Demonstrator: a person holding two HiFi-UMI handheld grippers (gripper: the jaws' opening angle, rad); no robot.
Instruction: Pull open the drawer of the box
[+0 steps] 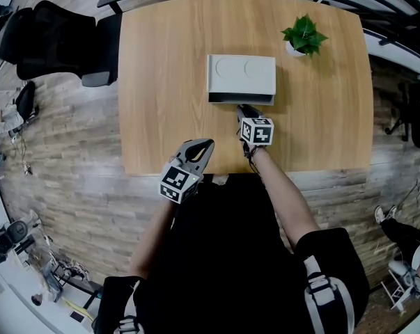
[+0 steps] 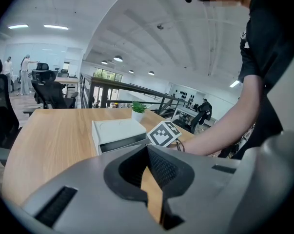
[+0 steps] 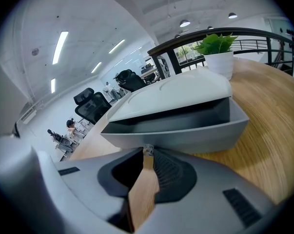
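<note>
A pale grey box [image 1: 241,74] stands in the middle of the wooden table [image 1: 161,82]. Its drawer [image 3: 186,130] stands out a little way from the front, with a dark gap [image 1: 241,99] under the lid. My right gripper [image 1: 243,108] is at the drawer's front, shut on the small metal knob [image 3: 147,151]. My left gripper [image 1: 205,145] hovers by the table's near edge, left of the right arm, its jaws together with nothing between them. From the left gripper view the box [image 2: 118,129] lies ahead, with the right gripper's marker cube [image 2: 164,133] beside it.
A small potted plant [image 1: 304,35] stands at the table's far right, behind the box. A black office chair [image 1: 63,40] stands off the table's left side. More chairs and desks fill the room around.
</note>
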